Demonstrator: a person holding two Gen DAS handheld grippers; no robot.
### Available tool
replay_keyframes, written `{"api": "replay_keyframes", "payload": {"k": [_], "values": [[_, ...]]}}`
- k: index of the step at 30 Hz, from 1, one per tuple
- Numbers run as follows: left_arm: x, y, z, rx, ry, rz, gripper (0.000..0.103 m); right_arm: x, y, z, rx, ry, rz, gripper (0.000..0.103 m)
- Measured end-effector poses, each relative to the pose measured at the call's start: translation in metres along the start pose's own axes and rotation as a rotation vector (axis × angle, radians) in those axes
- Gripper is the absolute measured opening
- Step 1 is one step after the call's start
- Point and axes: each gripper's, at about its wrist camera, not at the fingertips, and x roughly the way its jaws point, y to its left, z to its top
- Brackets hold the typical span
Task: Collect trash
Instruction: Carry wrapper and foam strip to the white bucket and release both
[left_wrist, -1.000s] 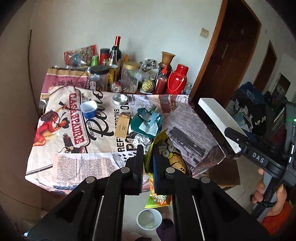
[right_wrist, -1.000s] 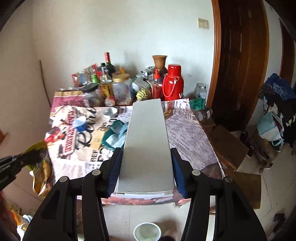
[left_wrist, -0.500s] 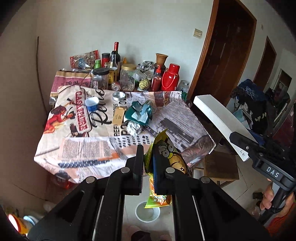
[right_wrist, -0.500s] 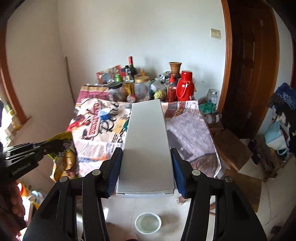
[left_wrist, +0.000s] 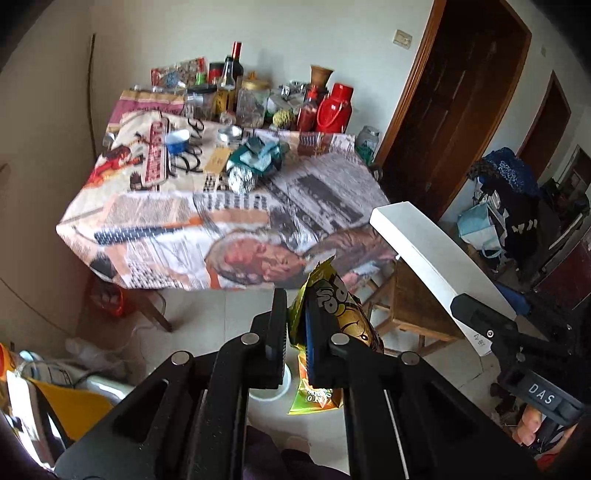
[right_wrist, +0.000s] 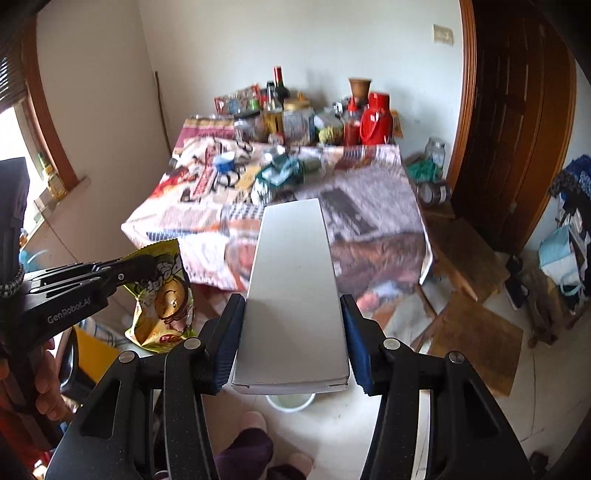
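Risk, snack bag: we hold the yellow snack bag (left_wrist: 334, 321) only by its upper part, and most of it hangs free below the fingers. If we swing the hand fast, the thin foil could slip out and fall on the floor.
Risk, box: the flat white box (right_wrist: 295, 295) sticks far forward from its grip. It could tip, or knock the near edge of the table (right_wrist: 177, 236), if we turn carelessly.
Left gripper (left_wrist: 295, 328): the fingers are pressed nearly together and pinch the snack bag between them. The bag is in the air, in front of the table's near edge.
Right gripper (right_wrist: 291, 343): the fingers are half spread and clamp the white box by its two long sides, near its back end. The box is in the air too, its far end over the table's near edge in this view.
Floor below: a small white bowl (right_wrist: 290, 402) stands under the box; whether it is empty, we cannot tell.
Table, farther: crumpled foil (left_wrist: 242, 179) and a green packet (left_wrist: 258, 158) lie near the middle, probably more trash.
Far edge: bottles, jars and a red flask (left_wrist: 334, 109) stand in a row.
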Motion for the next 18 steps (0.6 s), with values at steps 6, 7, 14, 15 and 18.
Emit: {"api": "replay_keyframes", "payload": {"k": [6,7,14,15,18], "values": [[0.044,0.005,-0.031,-0.029,0.109,0.016,0.007,0.029,-0.011,-0.033,0.024,0.097,0.0,0.048],[0.053,0.009,-0.036,-0.03,0.128,0.019,0.007,0.04,-0.012,-0.039,0.028,0.119,-0.006,0.048],[0.135,0.038,-0.079,-0.035,0.266,0.037,0.007,0.117,-0.02,-0.093,0.083,0.263,-0.028,0.048],[0.147,0.043,-0.086,-0.035,0.284,0.04,0.007,0.126,-0.02,-0.101,0.09,0.278,-0.029,0.048],[0.186,0.058,-0.109,-0.024,0.342,0.071,0.007,0.158,-0.021,-0.125,0.114,0.318,-0.039,0.048]]}}
